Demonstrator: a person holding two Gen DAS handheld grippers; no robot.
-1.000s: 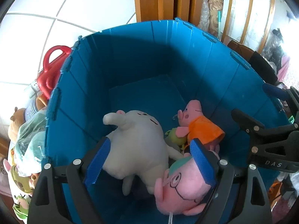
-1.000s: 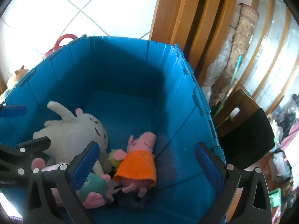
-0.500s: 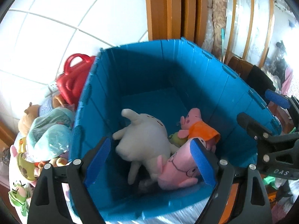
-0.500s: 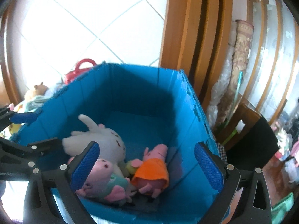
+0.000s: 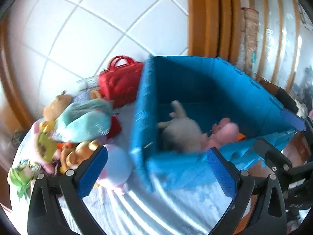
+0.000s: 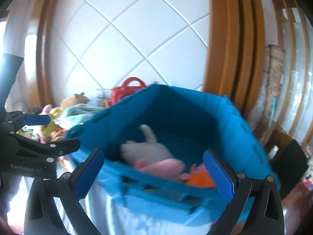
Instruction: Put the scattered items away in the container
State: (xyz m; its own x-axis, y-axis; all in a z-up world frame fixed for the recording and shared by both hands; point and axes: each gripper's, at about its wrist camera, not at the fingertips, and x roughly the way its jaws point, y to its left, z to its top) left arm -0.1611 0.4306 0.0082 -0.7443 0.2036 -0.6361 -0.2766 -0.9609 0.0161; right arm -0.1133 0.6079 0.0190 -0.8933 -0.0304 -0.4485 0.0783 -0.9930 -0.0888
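Observation:
The blue bin (image 5: 195, 78) stands on a striped white sheet, and both grippers hang in front of its near rim. Inside lie a white plush (image 5: 182, 135), a pink pig plush (image 5: 225, 133) and a pig in an orange dress (image 5: 240, 136). My left gripper (image 5: 156, 162) is opening its jaws, with nothing between the blue pads. In the right wrist view the bin (image 6: 176, 107) fills the middle, holding the white plush (image 6: 148, 150) and pink pig (image 6: 162, 165). My right gripper (image 6: 153, 168) stands wide open and empty. Both views are blurred.
A heap of soft toys lies left of the bin: a teal plush in plastic (image 5: 84, 121), a brown bear (image 5: 56, 105), an orange-brown plush (image 5: 78, 152), a green one (image 5: 21, 174). A red bag (image 5: 121, 84) leans against the white padded headboard. A dark chair (image 6: 289, 156) stands to the right.
Both grippers have drawn back out of the bin and swung left, bringing the toy heap into view. The left jaws stand wider. The plush toys stay inside the bin.

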